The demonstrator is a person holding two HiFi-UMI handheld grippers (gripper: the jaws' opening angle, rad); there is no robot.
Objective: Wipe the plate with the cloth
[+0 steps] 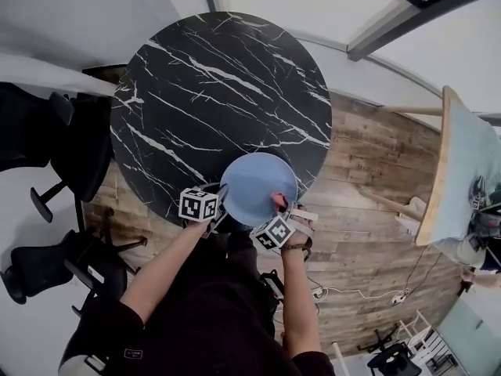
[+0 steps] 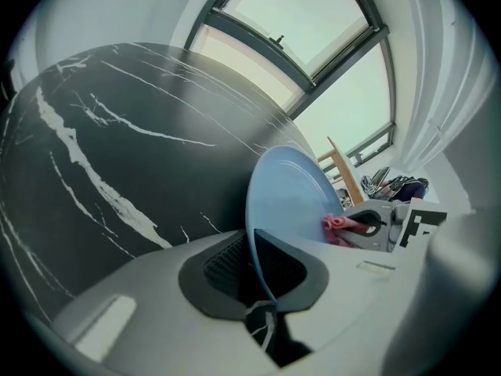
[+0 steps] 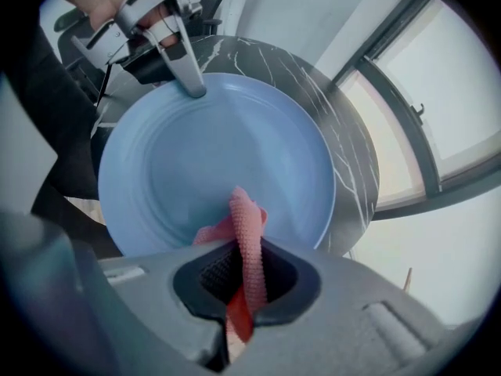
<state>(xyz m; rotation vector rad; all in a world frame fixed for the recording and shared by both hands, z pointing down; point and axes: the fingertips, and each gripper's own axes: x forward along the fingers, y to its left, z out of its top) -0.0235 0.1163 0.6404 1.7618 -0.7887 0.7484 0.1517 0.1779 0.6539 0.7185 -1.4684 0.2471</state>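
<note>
A light blue plate [image 1: 254, 182] is at the near edge of the black marble table [image 1: 203, 100]. My left gripper [image 1: 222, 200] is shut on the plate's left rim; in the left gripper view the rim [image 2: 258, 249] runs between the jaws and the plate [image 2: 290, 194] stands tilted up. My right gripper [image 1: 280, 207] is shut on a pink cloth [image 1: 278, 200]. In the right gripper view the cloth [image 3: 246, 225] sticks out of the jaws over the plate's [image 3: 196, 147] near part. The left gripper's fingers [image 3: 190, 77] clamp the far rim there.
Black office chairs [image 1: 55, 143] stand left of the table and another chair [image 1: 47, 269] is nearer me. A wooden-edged table [image 1: 458, 186] with small items is at the right over the plank floor [image 1: 368, 210]. A large window [image 2: 329, 30] lies beyond the table.
</note>
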